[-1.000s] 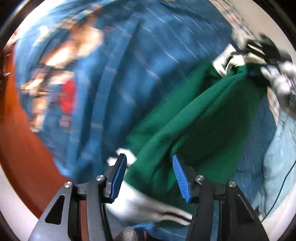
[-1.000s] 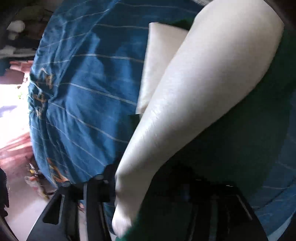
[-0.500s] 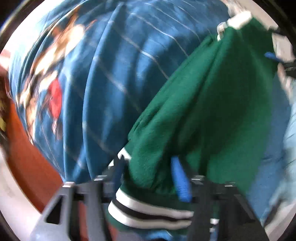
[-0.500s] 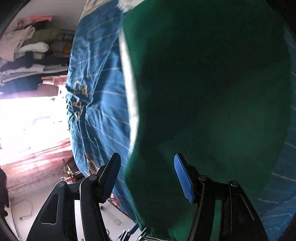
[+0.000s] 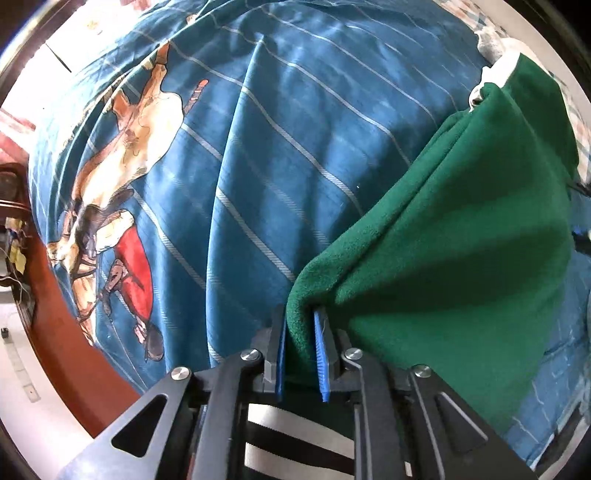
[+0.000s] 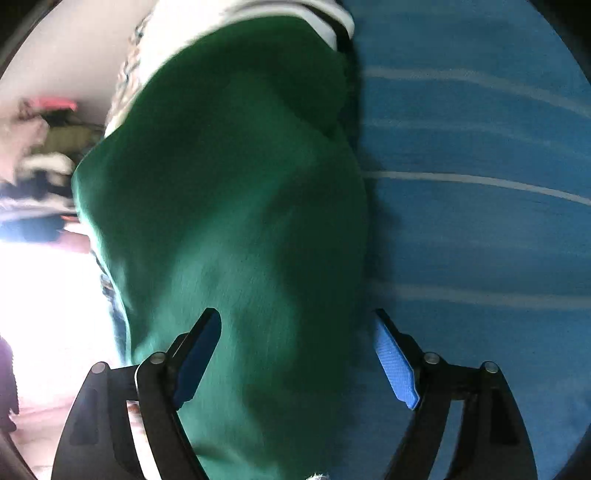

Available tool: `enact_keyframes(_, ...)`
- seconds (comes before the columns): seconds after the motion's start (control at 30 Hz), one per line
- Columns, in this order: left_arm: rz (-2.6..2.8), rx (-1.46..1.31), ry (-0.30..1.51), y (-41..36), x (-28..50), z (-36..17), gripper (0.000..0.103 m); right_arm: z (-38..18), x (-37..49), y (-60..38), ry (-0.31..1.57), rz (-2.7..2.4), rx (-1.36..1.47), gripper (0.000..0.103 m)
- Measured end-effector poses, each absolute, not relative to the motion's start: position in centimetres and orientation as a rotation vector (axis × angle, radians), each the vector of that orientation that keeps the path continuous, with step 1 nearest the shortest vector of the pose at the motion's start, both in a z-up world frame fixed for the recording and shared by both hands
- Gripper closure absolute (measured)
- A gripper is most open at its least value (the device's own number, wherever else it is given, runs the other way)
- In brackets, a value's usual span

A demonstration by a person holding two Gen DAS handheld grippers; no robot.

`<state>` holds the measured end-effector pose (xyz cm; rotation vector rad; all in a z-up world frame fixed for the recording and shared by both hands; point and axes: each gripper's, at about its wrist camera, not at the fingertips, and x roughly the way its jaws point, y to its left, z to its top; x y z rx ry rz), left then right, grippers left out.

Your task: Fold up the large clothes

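Observation:
A green fleece garment with a white and black striped hem hangs over a blue striped bedspread. My left gripper is shut on a fold of the green garment, which stretches up and right to a white collar edge. In the right wrist view the green garment fills the middle and passes between the fingers of my right gripper, whose jaws stand wide apart. A striped cuff shows at the top.
The bedspread has a printed cartoon figure at the left. A red-brown wooden bed frame runs along the lower left. Stacked clothes on shelves show blurred at the left of the right wrist view.
My left gripper has closed on the green garment, having been open a second ago. My right gripper's jaws have spread wider, and the view has swung with the garment hanging between them.

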<state>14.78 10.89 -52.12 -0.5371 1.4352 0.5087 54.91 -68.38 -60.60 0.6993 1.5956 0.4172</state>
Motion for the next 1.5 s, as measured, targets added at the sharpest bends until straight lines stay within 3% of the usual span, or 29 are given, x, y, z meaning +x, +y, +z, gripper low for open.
enact_keyframes(0.07,0.515,-0.527,1.437,11.0,14.9,-52.1,0.089,-62.5,55.8,-68.2,1.576,0.444,0.8,0.014)
enact_keyframes(0.13,0.52,-0.521,1.447,11.1,15.2,-52.3,0.089,-62.3,56.2,-67.7,1.503,0.477,0.832,0.02)
enact_keyframes(0.17,0.517,-0.518,1.45,10.8,15.6,-52.5,0.09,-62.2,56.0,-67.7,1.496,0.474,0.853,0.055)
enact_keyframes(0.2,0.514,-0.511,1.453,9.8,16.4,-53.0,0.09,-62.2,55.5,-68.1,1.487,0.459,0.91,0.078)
enact_keyframes(0.3,0.48,-0.486,1.477,10.6,18.0,-53.2,0.09,-60.0,52.8,-70.4,1.412,0.414,1.088,0.088)
enact_keyframes(0.57,0.226,-0.367,1.533,12.9,24.4,-51.5,0.087,-52.2,36.0,-81.7,1.351,0.076,1.289,0.088)
enact_keyframes(0.63,0.166,-0.374,1.54,12.9,25.9,-51.7,0.084,-52.7,32.2,-84.3,1.408,-0.032,1.249,0.084)
enact_keyframes(0.67,0.152,-0.379,1.535,13.0,26.5,-51.6,0.08,-53.6,30.7,-85.4,1.455,-0.082,1.232,0.074)
enact_keyframes(0.7,0.156,-0.378,1.527,13.0,27.2,-51.4,0.072,-54.6,29.7,-86.3,1.507,-0.117,1.201,0.063)
enact_keyframes(0.73,0.174,-0.373,1.505,13.1,27.7,-50.8,0.067,-56.0,28.9,-87.0,1.563,-0.134,1.182,0.058)
enact_keyframes(0.77,0.192,-0.368,1.482,12.9,28.2,-50.2,0.054,-56.8,28.5,-87.6,1.589,-0.129,1.187,0.053)
enact_keyframes(0.8,0.217,-0.371,1.454,13.2,28.2,-49.5,0.035,-57.1,28.3,-88.1,1.629,-0.145,1.151,0.039)
enact_keyframes(0.87,0.279,-0.421,1.388,13.9,27.7,-47.4,0.015,-55.9,28.4,-88.5,1.639,-0.132,1.087,0.031)
enact_keyframes(0.9,0.311,-0.448,1.366,14.3,26.9,-46.9,0.015,-54.6,28.7,-88.5,1.643,-0.109,1.035,0.031)
enact_keyframes(1.13,0.596,-0.639,1.317,13.5,17.6,-47.4,0.015,-46.3,35.7,-87.3,1.559,0.033,0.563,0.03)
enact_keyframes(1.27,0.64,-0.713,1.349,12.1,16.4,-51.5,0.016,-46.1,43.5,-82.9,1.483,0.176,0.352,0.019)
enact_keyframes(1.3,0.647,-0.706,1.337,11.9,16.6,-51.9,0.026,-46.4,44.9,-82.4,1.471,0.2,0.307,0.019)
enact_keyframes(1.37,0.666,-0.67,1.322,11.6,17.6,-52.5,0.054,-47.8,47.7,-80.8,1.455,0.249,0.23,0.019)
enact_keyframes(1.4,0.654,-0.666,1.312,11.5,18.1,-52.7,0.075,-48.7,49.7,-79.6,1.448,0.266,0.165,0.019)
enact_keyframes(1.5,0.642,-0.607,1.3,10.7,19.7,-52.4,0.089,-51.6,53.5,-78.1,1.504,0.323,0.085,0.018)
